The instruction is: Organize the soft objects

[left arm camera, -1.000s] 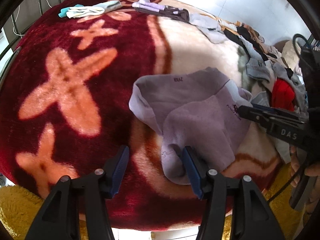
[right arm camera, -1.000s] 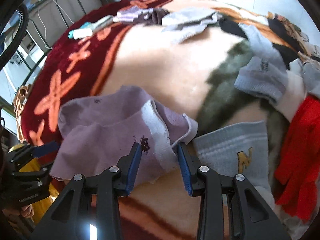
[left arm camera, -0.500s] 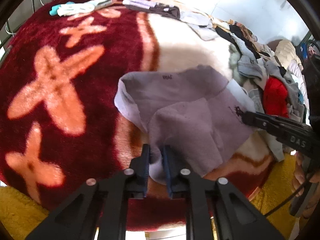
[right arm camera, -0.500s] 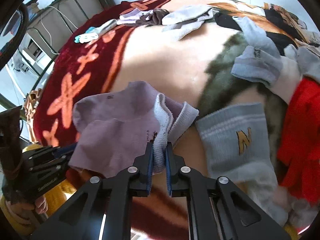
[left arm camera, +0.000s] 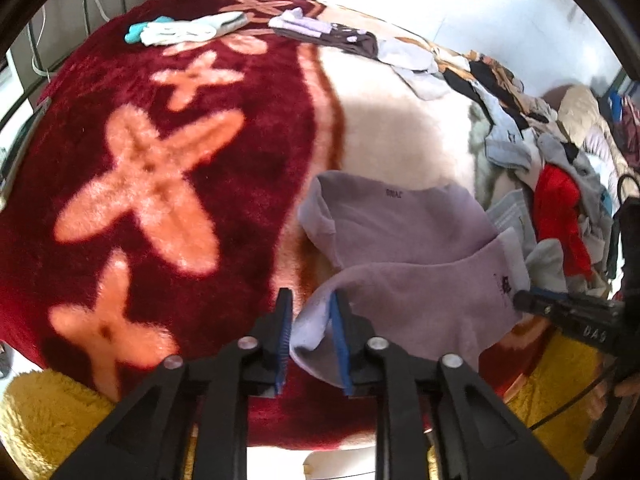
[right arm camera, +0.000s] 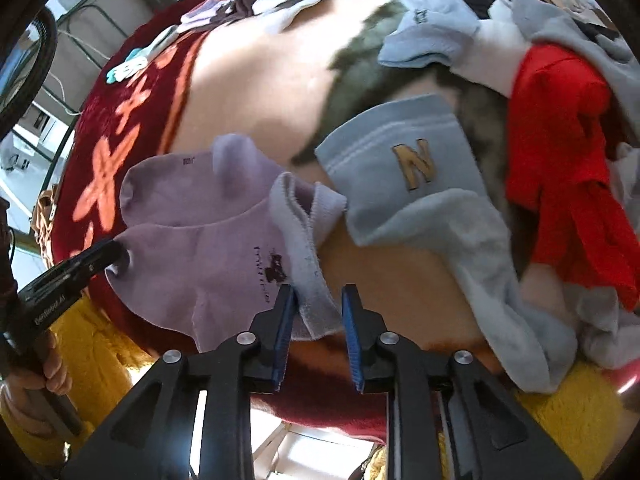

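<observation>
Opening, both grippers (left arm camera: 308, 312) (right arm camera: 318, 308) straddle lilac sock (left arm camera: 420, 300)

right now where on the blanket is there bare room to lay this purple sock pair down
The cream patch is bare, bordered by the dark red cross-patterned area, the purple socks and the clothes heap. The red area is open too, up to the sorted socks at its far edge. The clothes heap beside the blue N sock is crowded.
</observation>
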`<state>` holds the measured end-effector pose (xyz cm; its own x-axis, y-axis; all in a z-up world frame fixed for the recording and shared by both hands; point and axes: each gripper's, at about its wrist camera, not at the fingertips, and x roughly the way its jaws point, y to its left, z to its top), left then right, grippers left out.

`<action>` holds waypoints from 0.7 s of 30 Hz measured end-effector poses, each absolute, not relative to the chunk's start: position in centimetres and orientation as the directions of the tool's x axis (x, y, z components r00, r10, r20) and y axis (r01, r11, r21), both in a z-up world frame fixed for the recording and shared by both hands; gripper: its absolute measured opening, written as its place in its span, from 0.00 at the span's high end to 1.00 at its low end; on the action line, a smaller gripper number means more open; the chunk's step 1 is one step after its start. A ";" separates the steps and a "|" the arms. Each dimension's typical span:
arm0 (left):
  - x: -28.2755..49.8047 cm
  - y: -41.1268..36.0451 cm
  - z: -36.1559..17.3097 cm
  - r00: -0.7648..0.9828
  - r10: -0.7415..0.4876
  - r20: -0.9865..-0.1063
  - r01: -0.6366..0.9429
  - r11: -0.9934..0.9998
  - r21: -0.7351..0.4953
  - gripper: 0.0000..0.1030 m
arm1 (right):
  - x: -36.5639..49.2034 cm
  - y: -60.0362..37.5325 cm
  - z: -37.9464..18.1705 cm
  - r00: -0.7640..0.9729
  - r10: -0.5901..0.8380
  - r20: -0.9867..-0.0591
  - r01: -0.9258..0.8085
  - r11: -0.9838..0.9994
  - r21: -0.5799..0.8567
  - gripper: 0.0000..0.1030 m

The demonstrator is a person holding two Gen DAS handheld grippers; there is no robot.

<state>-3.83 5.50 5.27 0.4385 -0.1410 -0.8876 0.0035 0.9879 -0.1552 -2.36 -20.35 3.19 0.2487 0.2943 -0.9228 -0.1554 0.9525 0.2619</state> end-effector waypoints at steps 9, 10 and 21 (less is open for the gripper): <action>-3.2 5.3 6.0 0.437 -0.159 -0.885 0.043 0.987 -0.156 0.59 | -0.6 -20.0 5.9 0.308 0.333 -0.891 -0.239 0.934 0.266 0.69; -3.1 5.4 5.9 0.432 -0.163 -0.887 0.044 0.986 -0.160 0.59 | 0.0 -19.6 5.8 0.305 0.353 -0.885 -0.266 0.923 0.277 0.69; -2.0 6.0 4.5 0.365 -0.191 -0.911 0.074 0.982 -0.176 0.58 | 2.9 -17.1 3.3 0.186 0.355 -0.916 -0.375 0.888 0.268 0.74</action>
